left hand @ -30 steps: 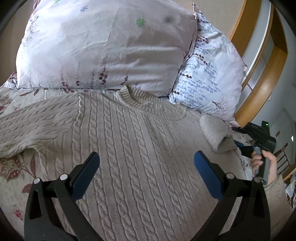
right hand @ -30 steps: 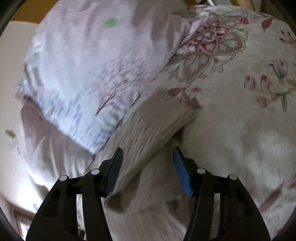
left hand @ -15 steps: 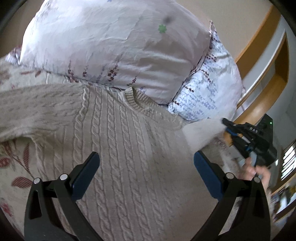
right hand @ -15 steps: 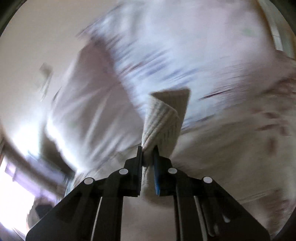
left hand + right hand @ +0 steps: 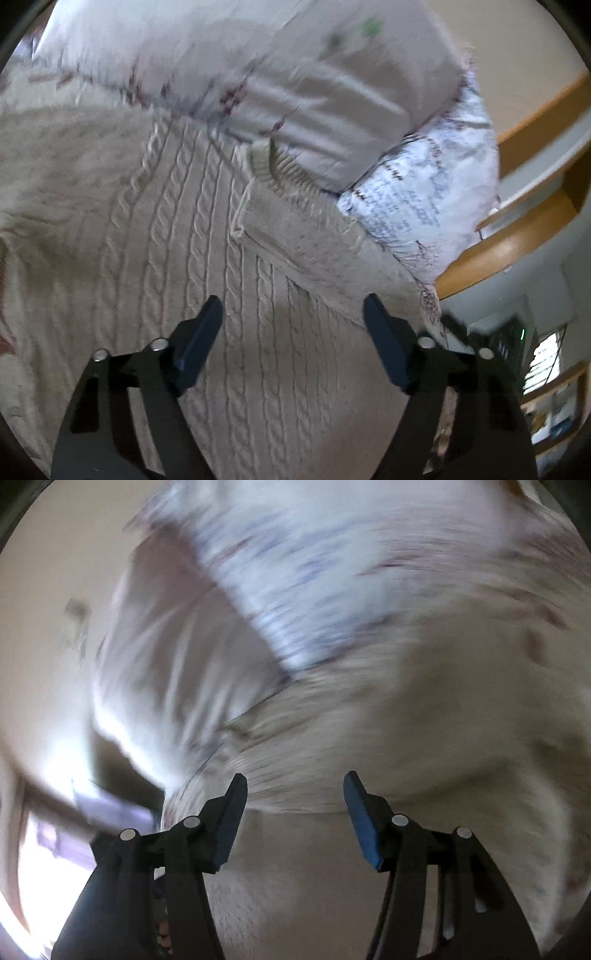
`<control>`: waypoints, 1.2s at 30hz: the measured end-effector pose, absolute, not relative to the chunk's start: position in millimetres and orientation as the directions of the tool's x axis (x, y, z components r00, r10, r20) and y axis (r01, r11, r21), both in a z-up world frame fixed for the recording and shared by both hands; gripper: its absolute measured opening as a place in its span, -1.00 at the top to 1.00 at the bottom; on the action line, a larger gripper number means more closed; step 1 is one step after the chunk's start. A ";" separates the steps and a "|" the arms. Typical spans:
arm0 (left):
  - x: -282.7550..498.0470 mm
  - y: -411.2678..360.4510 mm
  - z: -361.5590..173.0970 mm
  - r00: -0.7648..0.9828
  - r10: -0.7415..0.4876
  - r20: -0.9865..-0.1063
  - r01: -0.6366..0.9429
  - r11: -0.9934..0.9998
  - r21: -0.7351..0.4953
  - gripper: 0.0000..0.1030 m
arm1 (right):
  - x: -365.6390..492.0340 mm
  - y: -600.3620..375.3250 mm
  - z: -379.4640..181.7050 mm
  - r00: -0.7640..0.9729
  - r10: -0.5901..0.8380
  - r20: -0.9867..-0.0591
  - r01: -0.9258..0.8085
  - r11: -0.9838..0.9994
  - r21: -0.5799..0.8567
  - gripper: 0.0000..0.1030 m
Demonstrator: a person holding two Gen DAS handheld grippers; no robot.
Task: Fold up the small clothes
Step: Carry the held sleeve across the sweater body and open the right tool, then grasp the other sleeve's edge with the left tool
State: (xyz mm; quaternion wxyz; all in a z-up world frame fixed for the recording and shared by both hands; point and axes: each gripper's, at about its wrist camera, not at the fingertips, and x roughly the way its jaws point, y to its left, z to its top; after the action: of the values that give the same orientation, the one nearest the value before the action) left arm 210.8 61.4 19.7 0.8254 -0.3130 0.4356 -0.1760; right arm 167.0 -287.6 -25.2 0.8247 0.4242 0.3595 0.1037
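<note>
Left tool (image 5: pixel 291 314) closing, right tool (image 5: pixel 295 786) opening, both empty

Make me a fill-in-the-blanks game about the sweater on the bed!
1. The sweater has a ____ knit pattern.
2. One sleeve lies folded across the sweater's ____.
3. The sweater's collar touches a ____.
4. The left gripper has ____ between its pads.

Missing words: cable; front; pillow; nothing

Black tongs (image 5: pixel 291 317) with blue pads and silver screws.
</note>
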 end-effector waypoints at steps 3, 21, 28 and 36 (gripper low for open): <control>225.5 57.0 10.9 0.548 -0.541 -0.637 -0.054 0.738 -0.673 -0.38 | 162.1 -307.3 -44.7 0.711 0.441 -0.548 0.223 0.597 0.771 -0.08; 246.3 65.1 11.4 0.616 -0.484 -0.622 -0.079 0.747 -0.660 0.87 | 147.9 -327.7 -37.5 0.830 0.279 -0.484 0.200 0.660 0.724 0.82; 243.9 76.5 -9.2 0.570 -0.468 -0.675 -0.139 0.755 -0.640 0.86 | 153.6 -312.2 -62.0 0.767 0.220 -0.603 0.304 0.703 0.643 0.82; 225.1 93.6 -2.0 0.580 -0.520 -0.627 -0.112 0.712 -0.693 0.41 | 141.7 -342.1 -68.2 0.808 0.130 -0.574 0.389 0.614 0.686 0.75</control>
State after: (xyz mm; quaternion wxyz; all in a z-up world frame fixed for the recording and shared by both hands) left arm 225.1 93.6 -2.0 0.8134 -0.3583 0.4408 -0.1253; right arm 141.7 -342.1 -68.2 0.8469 0.4324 0.2999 -0.0765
